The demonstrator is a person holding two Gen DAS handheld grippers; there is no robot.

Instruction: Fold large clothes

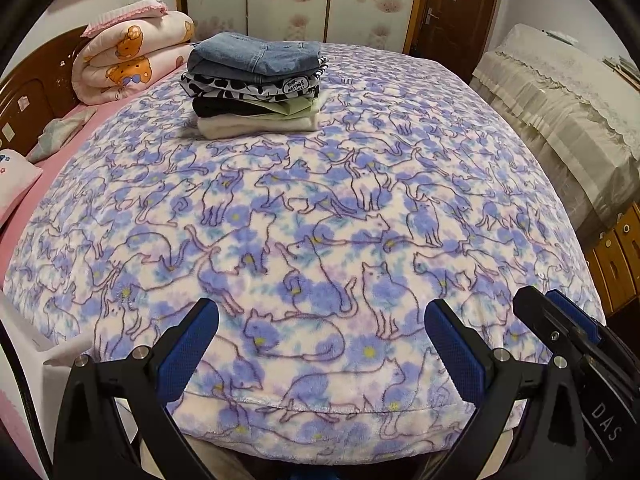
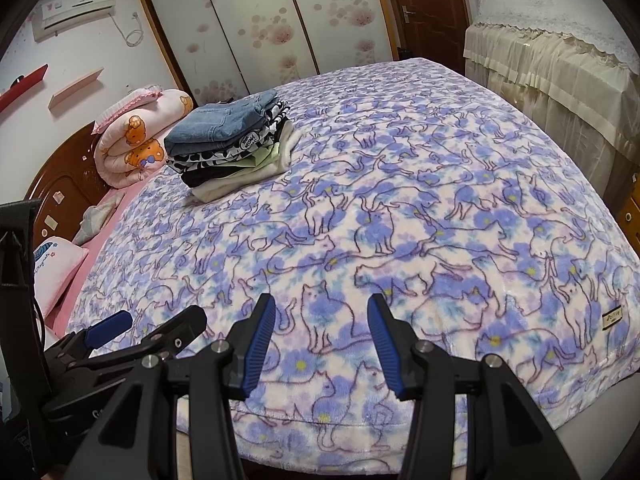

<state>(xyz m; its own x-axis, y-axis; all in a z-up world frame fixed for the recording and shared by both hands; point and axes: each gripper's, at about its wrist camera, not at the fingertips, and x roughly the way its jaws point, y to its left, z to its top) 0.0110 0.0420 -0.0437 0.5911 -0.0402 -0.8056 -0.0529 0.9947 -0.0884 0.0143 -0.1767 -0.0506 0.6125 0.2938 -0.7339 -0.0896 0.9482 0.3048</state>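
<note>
A stack of folded clothes sits at the far side of the bed, blue denim on top, a black-and-white print, black, pale green and cream pieces below; the right wrist view shows the same stack of folded clothes at left centre. A purple cat-print fleece blanket covers the bed. My left gripper hovers open over the blanket's near edge with nothing between its fingers. My right gripper also stands open above the near edge, empty. Each gripper appears at the edge of the other's view.
A rolled pink bear-print quilt and pillows lie by the wooden headboard at left. A lace-covered cabinet stands along the right. Sliding wardrobe doors and a brown door are behind the bed.
</note>
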